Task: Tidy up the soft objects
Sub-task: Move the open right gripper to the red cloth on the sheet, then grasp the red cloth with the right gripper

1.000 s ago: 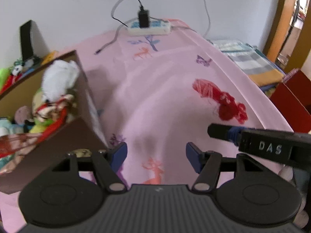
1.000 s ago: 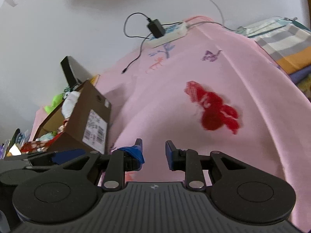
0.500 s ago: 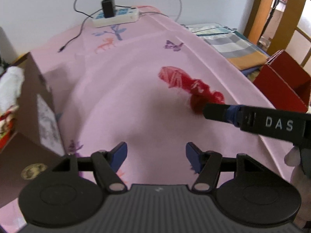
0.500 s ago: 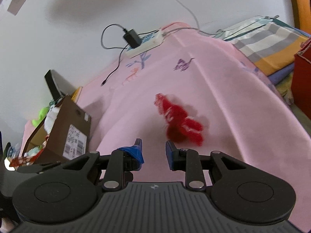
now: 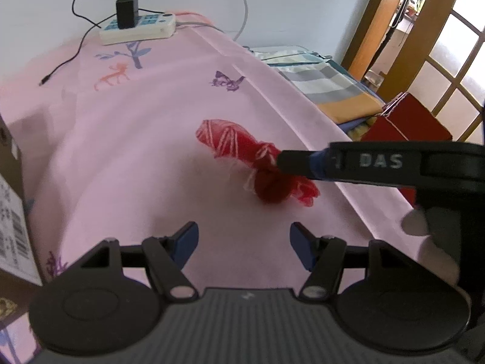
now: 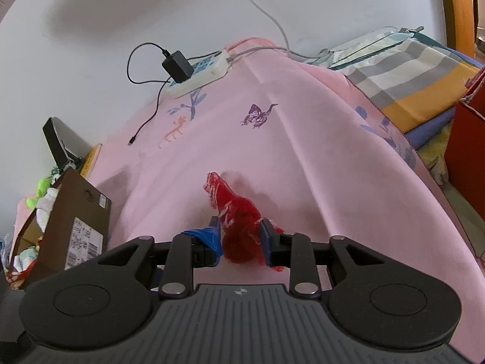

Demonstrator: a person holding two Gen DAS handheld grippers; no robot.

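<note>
A red soft toy with pale stripes point(image 5: 242, 148) lies on the pink bedsheet point(image 5: 136, 139). My right gripper point(image 6: 240, 236) is open with its fingers on either side of the red toy point(image 6: 239, 221), which still rests on the sheet. In the left wrist view the right gripper point(image 5: 291, 163) reaches in from the right onto the toy. My left gripper point(image 5: 244, 239) is open and empty, a short way in front of the toy. A brown cardboard box point(image 6: 75, 224) holding several soft toys stands at the left.
A white power strip point(image 5: 139, 27) with a black charger and cable lies at the far edge by the wall. Folded striped bedding point(image 6: 409, 72) and a red box point(image 5: 406, 124) sit beyond the bed's right edge. The cardboard box wall point(image 5: 12, 212) is close on the left.
My right gripper has moved forward to the red toy and opened wider, its fingers now straddling it. My left gripper has swung right, away from the box, towards the toy.
</note>
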